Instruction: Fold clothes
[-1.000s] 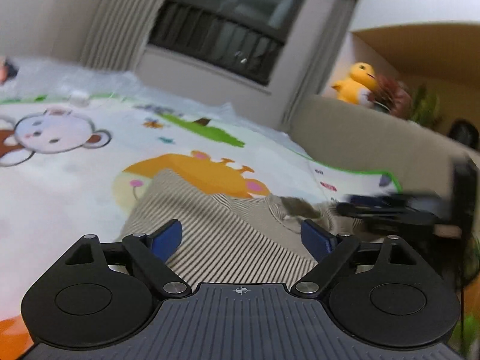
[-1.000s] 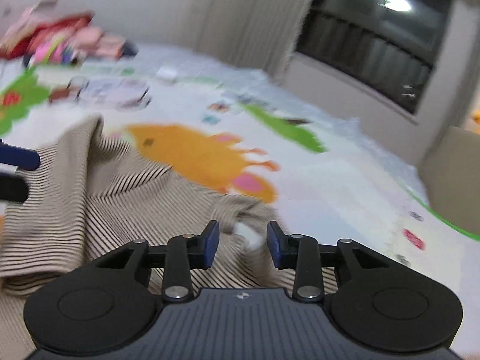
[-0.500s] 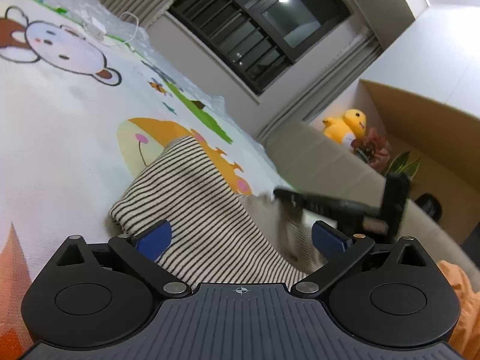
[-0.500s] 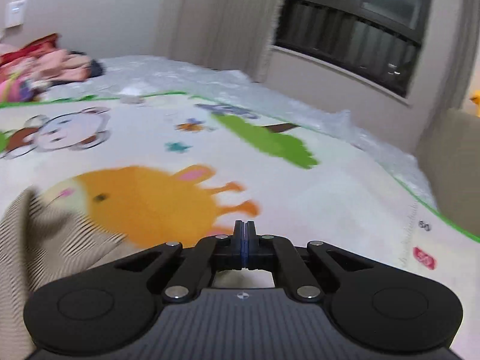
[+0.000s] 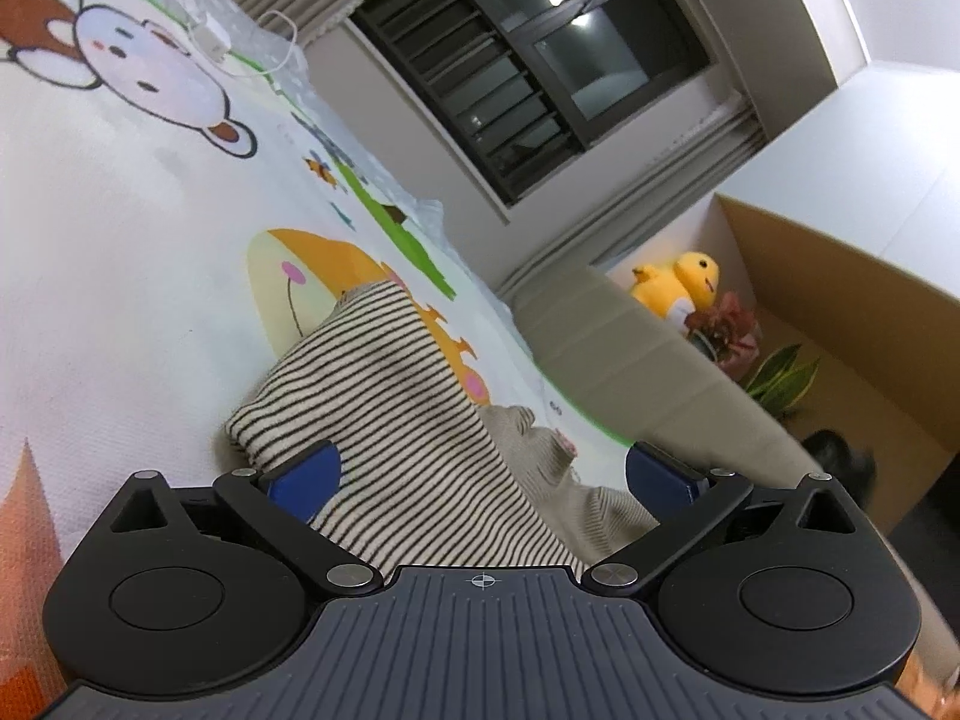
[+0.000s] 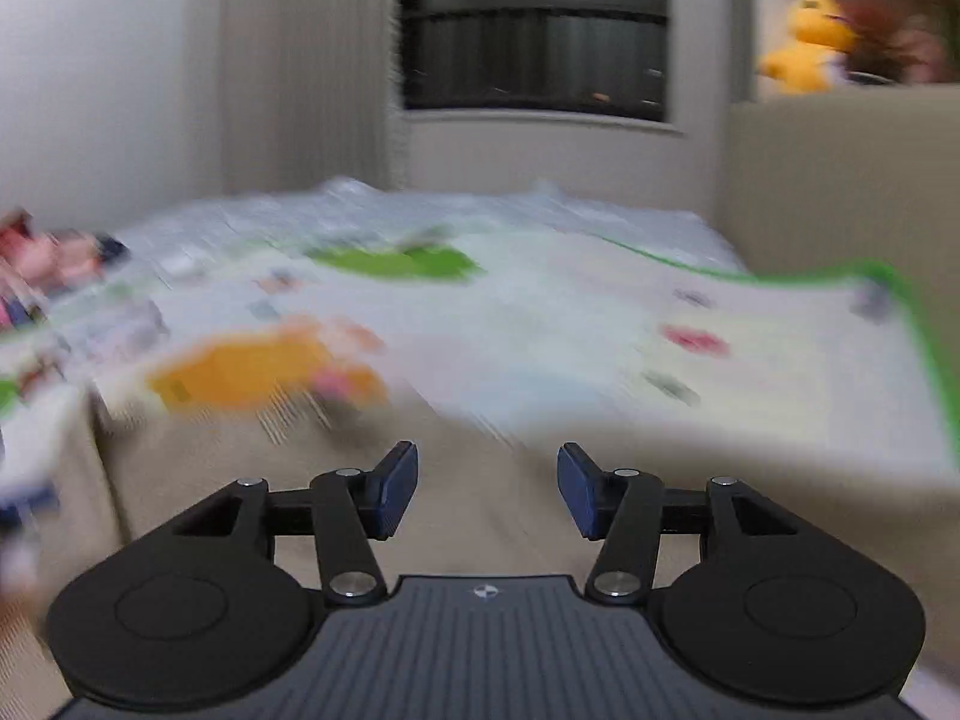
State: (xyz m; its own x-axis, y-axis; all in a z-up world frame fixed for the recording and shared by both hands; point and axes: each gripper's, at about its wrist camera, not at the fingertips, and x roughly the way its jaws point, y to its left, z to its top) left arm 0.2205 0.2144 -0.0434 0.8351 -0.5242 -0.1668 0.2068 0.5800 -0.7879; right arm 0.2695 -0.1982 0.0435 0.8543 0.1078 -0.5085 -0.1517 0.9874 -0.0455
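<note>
- My left gripper (image 5: 480,471) is spread fully wide, a bit wider than one sec ago; nothing is pinched. The striped sweater (image 5: 384,396) lies between and under the two blue pads (image 5: 306,471), but they do not press it.
- My right gripper (image 6: 486,489) was clenched tight half a sec ago; now the jaws are opening, released, with nothing between them. Only beige cloth (image 6: 480,516) lies below.
- In the left view, the other gripper crossed the picture on the right side half a sec ago; now it is gone from that view.
- Left view is more tilted than before: the mat runs up to the left, the window (image 5: 528,60) leans.
- Right view is strongly blurred now; earlier it was sharper and showed more of the orange animal print (image 6: 264,366).
- The sweater sits on the play mat (image 5: 120,228), partly folded: striped part on top left, plain beige part w/ ribbed edge to the right, covering part of the orange print.
- The mat is white w/ cartoon animals and a green border (image 6: 924,330).
- A white charger w/ cable (image 5: 222,42) lies on the far part of the mat.
- Room: curtains beside a dark window, a beige sofa back (image 5: 630,348), a yellow duck toy (image 5: 684,288) and a plant (image 5: 780,372) on the ledge behind it.
</note>
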